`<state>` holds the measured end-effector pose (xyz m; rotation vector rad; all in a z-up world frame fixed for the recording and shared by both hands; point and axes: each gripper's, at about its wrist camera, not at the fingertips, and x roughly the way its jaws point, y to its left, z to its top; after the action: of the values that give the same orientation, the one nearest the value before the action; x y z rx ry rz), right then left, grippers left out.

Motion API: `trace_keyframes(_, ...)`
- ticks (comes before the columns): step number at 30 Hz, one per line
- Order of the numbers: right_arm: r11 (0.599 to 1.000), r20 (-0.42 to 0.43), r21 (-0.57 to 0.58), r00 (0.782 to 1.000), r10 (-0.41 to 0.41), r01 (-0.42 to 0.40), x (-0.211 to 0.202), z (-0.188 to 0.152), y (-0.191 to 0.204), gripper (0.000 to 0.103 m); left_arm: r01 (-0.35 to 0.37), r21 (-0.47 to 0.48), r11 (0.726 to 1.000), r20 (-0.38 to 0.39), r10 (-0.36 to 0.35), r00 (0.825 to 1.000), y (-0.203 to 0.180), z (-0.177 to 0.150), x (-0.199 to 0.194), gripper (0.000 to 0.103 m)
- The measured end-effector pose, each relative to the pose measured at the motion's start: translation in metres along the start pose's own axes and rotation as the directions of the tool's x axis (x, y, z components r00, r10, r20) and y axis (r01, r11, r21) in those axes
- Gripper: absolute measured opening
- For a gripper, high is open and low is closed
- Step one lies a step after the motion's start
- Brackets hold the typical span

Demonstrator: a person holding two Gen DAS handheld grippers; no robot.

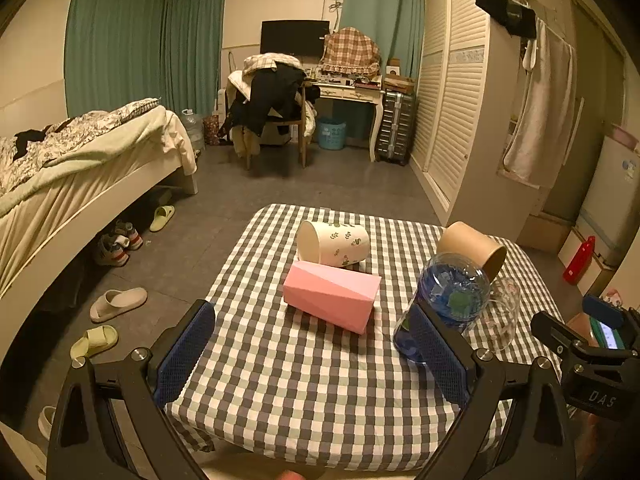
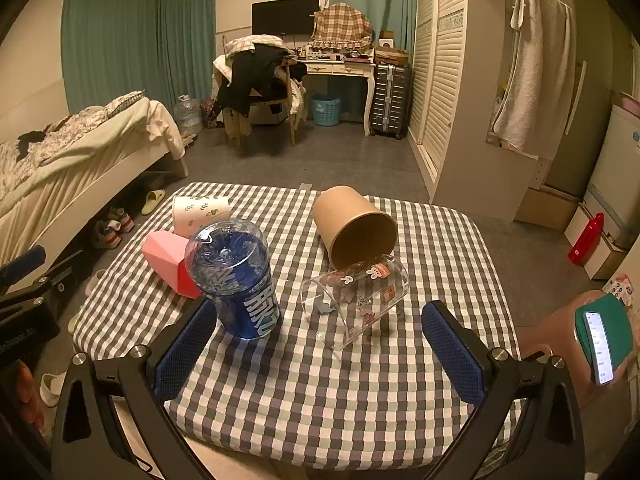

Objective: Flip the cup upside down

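A blue see-through cup (image 2: 236, 280) stands upside down on the checked tablecloth (image 2: 320, 392); it also shows in the left wrist view (image 1: 448, 300). A clear glass cup with stickers (image 2: 356, 300) lies on its side to its right. A brown paper cup (image 2: 354, 228), a white leaf-print cup (image 1: 332, 242) and a pink faceted cup (image 1: 332, 296) also lie on their sides. My left gripper (image 1: 316, 356) is open and empty above the near table edge. My right gripper (image 2: 320, 348) is open and empty, just short of the glass cup.
A bed (image 1: 80, 168) stands to the left, with slippers (image 1: 118, 304) and shoes on the floor beside it. A chair piled with clothes (image 1: 272, 100) and a desk stand at the back. A louvred wardrobe (image 1: 452, 100) is to the right. A phone (image 2: 600, 344) sits at the far right.
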<state>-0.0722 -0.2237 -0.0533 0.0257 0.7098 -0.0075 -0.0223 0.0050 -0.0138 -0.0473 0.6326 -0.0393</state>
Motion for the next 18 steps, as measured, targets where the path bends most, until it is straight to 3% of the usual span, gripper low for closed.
trace_keyframes(18, 1.0, -0.006, -0.002, 1.0, -0.005, 0.005, -0.0011, -0.0011, 0.0009, 0.103, -0.02, 0.006, 1.0, -0.007, 0.02, 1.0, 0.0006, 0.0008, 0.0007, 0.1)
